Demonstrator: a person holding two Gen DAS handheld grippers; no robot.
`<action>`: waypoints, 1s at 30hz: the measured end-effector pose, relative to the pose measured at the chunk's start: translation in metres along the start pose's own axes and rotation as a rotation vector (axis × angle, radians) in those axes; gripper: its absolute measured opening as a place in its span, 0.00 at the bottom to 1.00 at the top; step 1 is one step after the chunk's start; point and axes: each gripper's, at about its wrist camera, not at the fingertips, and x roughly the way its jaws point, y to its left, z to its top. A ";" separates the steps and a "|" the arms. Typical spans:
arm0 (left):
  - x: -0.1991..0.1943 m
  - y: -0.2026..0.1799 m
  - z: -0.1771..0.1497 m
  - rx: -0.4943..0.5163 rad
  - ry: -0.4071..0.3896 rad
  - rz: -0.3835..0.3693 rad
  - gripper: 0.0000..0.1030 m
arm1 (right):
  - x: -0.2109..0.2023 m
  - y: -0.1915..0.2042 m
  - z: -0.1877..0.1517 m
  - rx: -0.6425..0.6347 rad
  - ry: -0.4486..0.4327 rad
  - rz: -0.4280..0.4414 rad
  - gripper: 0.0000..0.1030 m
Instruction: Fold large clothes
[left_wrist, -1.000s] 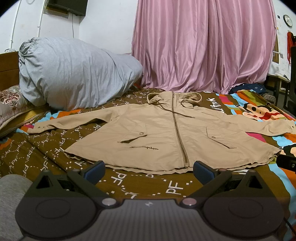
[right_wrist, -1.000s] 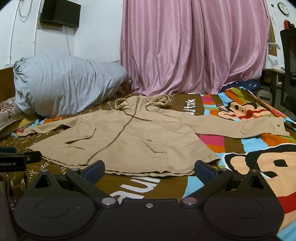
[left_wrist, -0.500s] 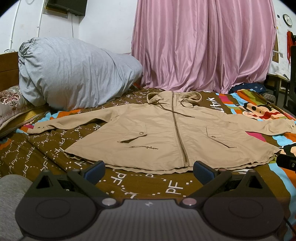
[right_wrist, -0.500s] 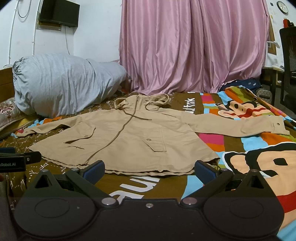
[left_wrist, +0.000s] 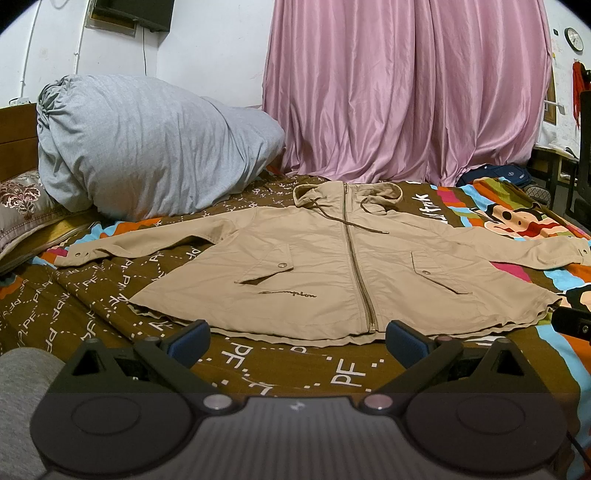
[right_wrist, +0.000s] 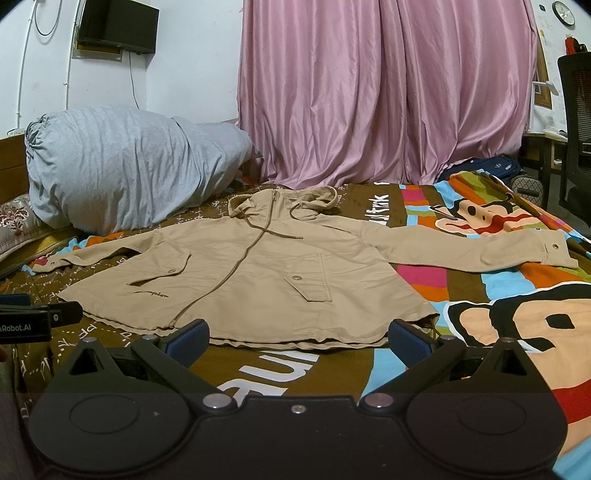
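Right gripper (right_wrist: 297, 338) raised slightly, nearer jacket (right_wrist: 258, 273) hem.

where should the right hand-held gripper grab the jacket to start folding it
Probably the cuff of the sleeve lying stretched out to the right of the jacket. It is a thin, flat end resting on the bedspread, so come in low from the right side and pinch its edge. The right hand-held gripper is open and empty.

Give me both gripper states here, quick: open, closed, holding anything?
Left gripper: open, holding nothing, short of the jacket hem.
Right gripper: open, holding nothing, also short of the hem.
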 end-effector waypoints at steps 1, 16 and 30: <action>0.000 0.000 0.000 0.000 0.000 0.000 1.00 | 0.000 0.000 0.000 0.001 0.001 -0.001 0.99; 0.009 0.000 -0.007 0.021 0.057 0.019 1.00 | 0.011 -0.004 -0.005 0.036 0.069 -0.058 1.00; 0.026 0.001 0.008 -0.001 0.163 0.004 1.00 | 0.024 -0.032 -0.004 0.152 0.196 -0.224 1.00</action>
